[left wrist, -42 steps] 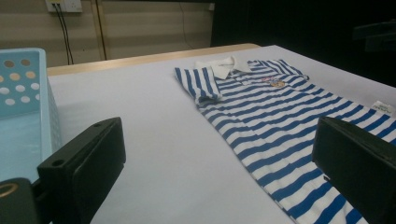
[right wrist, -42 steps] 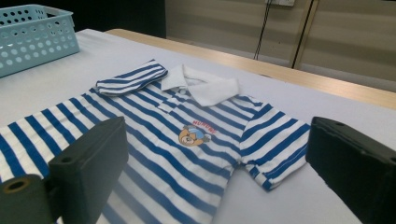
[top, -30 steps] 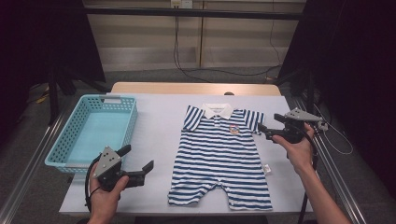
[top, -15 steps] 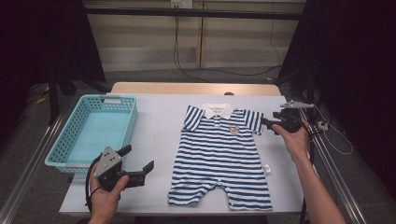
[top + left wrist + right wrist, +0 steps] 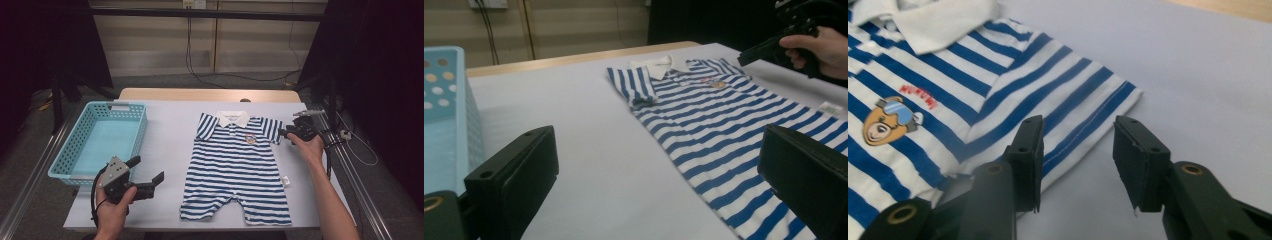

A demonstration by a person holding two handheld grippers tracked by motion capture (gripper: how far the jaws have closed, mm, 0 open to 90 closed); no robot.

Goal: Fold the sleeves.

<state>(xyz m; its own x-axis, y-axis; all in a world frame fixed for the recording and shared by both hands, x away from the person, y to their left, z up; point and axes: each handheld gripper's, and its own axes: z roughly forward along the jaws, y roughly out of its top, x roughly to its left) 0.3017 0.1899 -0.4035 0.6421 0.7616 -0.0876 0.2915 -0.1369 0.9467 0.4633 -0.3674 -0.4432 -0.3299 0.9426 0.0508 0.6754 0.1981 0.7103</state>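
Resting low on the table (image 5: 165,127) just beside the blue basket (image 5: 100,142), the left gripper (image 5: 145,177) holds nothing, its jaws spread wide and aimed toward the striped romper (image 5: 237,167), well apart from it. Compared with a second ago, the right gripper (image 5: 286,133) has dropped to the romper's sleeve (image 5: 1083,95); its jaws have just been closing, half apart now, straddling the sleeve hem without pinching it yet. A grab of that sleeve looks imminent.
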